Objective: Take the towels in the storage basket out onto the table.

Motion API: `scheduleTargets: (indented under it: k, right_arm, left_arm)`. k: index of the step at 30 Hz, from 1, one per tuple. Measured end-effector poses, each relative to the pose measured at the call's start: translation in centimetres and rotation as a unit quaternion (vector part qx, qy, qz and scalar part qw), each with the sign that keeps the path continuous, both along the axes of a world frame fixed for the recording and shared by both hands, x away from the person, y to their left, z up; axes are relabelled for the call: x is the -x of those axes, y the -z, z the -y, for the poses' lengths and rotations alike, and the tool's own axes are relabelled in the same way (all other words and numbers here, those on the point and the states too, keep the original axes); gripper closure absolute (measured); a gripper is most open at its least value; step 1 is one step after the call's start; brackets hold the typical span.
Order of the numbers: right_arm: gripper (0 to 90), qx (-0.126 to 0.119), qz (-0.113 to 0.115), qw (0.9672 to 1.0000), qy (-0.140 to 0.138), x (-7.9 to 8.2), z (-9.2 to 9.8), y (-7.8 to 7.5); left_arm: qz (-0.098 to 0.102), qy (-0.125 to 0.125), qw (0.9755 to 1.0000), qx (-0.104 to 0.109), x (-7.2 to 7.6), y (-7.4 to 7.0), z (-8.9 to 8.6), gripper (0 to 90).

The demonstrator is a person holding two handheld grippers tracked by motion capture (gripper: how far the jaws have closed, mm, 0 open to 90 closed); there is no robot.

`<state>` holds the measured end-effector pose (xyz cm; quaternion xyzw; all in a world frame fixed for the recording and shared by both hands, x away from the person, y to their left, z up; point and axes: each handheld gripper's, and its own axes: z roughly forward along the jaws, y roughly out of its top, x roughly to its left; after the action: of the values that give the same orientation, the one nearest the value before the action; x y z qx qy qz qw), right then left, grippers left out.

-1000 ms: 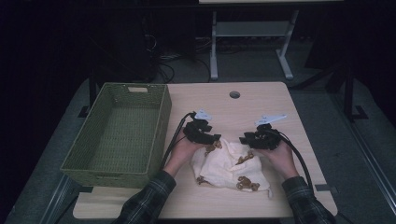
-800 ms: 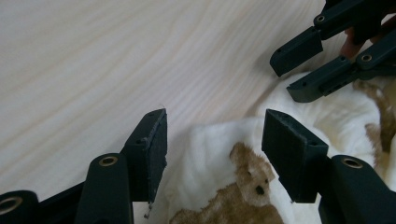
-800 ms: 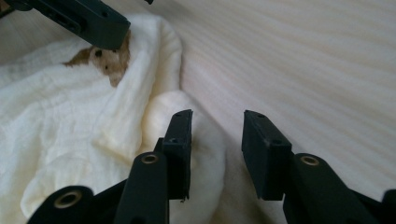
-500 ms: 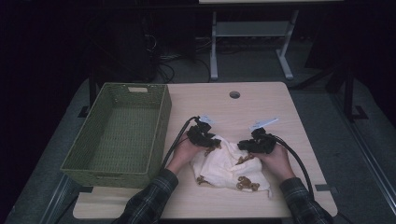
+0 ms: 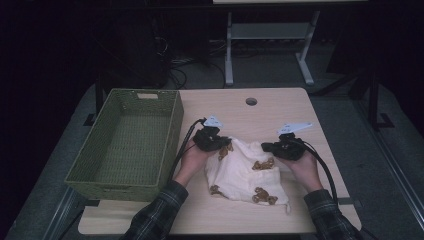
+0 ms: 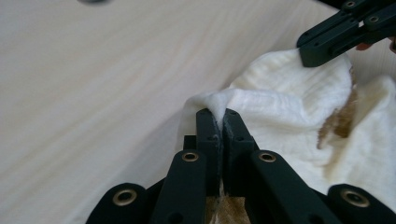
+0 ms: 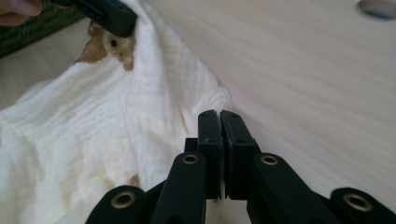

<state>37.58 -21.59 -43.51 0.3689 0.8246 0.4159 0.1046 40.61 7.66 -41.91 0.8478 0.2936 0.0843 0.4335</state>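
Note:
A white cloth (image 5: 245,172) printed with brown bears lies crumpled on the wooden table (image 5: 280,107). My left gripper (image 5: 225,146) is at the cloth's far left corner and my right gripper (image 5: 267,148) at its far right corner. Both sets of jaws have just been closing. In the left gripper view, the left gripper (image 6: 218,114) is shut on a raised fold of the cloth (image 6: 289,98). In the right gripper view, the right gripper (image 7: 218,116) pinches a bunched corner of the cloth (image 7: 93,126). The cloth's far edge hangs between the two.
A green woven basket (image 5: 125,142) stands on the left part of the table, close to my left hand. A round cable hole (image 5: 251,101) sits near the far edge. Bare wood lies beyond the cloth and along the right side.
Both grippers dipped inward onto the cloth's far edge and shut on it. They now stand slightly farther apart, with the corners lifted a little.

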Motion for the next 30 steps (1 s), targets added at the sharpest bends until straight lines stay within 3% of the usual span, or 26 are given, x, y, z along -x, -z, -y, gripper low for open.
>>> scheduleTargets:
  k: [6,9,13,20,23,28,30]
  right_arm:
    - [87.1,-0.038,0.043,0.9978,0.032,0.7,2.3,-2.2]
    - [87.0,-0.049,0.052,0.9968,0.036,1.1,2.9,-2.8]
    - [87.0,-0.039,0.050,0.9975,0.031,1.9,2.7,-2.8]
    - [86.9,-0.034,0.049,0.9982,0.010,4.7,2.3,-1.9]
    - [86.6,-0.034,0.037,0.9987,0.000,6.3,2.0,-1.1]
    - [85.7,-0.025,0.009,0.9995,-0.017,8.5,1.5,0.3]
    - [83.1,-0.020,-0.004,0.9995,-0.024,9.3,1.4,0.8]
  left_arm:
    - [0.036,-0.026,0.9985,0.032,0.7,-2.2,-1.0,87.1]
    - [0.046,-0.025,0.9984,0.022,1.2,-2.5,-0.8,87.0]
    - [0.046,-0.020,0.9987,0.011,2.4,-2.2,-0.6,87.0]
    - [0.017,-0.001,0.9998,0.007,5.5,-1.0,-1.6,87.0]
    - [0.005,0.007,1.0000,-0.004,6.8,-0.3,-1.7,86.9]
    - [-0.035,0.025,0.9989,-0.020,9.0,1.1,-2.1,85.8]
    - [-0.045,0.035,0.9980,-0.029,9.7,1.6,-2.2,81.1]
